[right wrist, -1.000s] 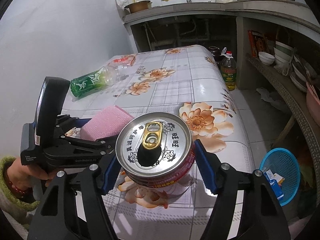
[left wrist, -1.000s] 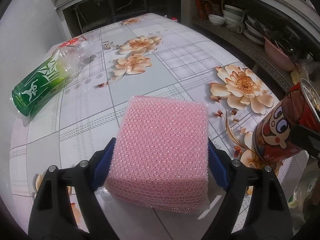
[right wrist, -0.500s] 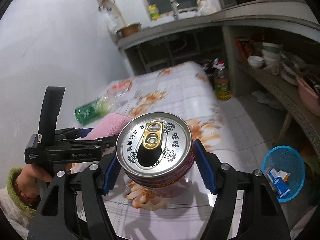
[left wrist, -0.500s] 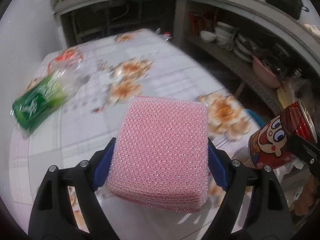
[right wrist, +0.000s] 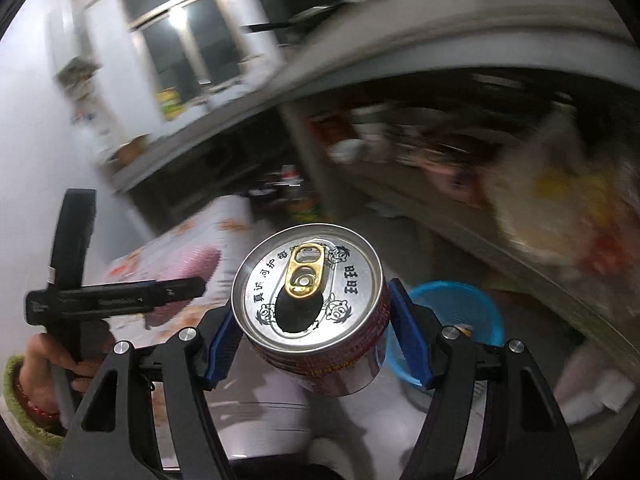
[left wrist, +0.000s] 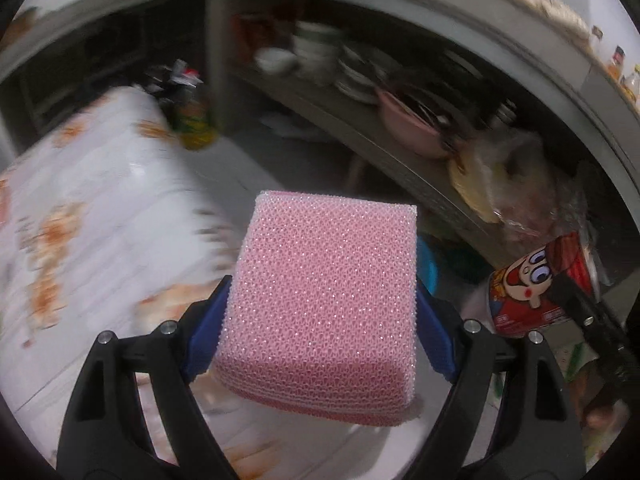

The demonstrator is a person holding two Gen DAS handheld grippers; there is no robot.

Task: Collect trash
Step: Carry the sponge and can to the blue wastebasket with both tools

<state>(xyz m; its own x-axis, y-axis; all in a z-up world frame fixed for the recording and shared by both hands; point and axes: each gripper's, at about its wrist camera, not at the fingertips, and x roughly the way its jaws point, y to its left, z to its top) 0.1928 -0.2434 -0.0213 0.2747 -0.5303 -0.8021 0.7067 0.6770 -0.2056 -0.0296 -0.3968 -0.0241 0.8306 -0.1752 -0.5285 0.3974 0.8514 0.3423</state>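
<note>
- Left gripper (left wrist: 320,312): both blue pads pressed against the sides of a pink sponge (left wrist: 326,288), which is clear of any surface
- Right gripper (right wrist: 314,336): blue pads clamped on the body of a red can (right wrist: 316,320), opened top facing the camera
- Left hand (right wrist: 60,360): wrapped round the left gripper's handle, green cuff and red bead bracelet at the wrist
</note>
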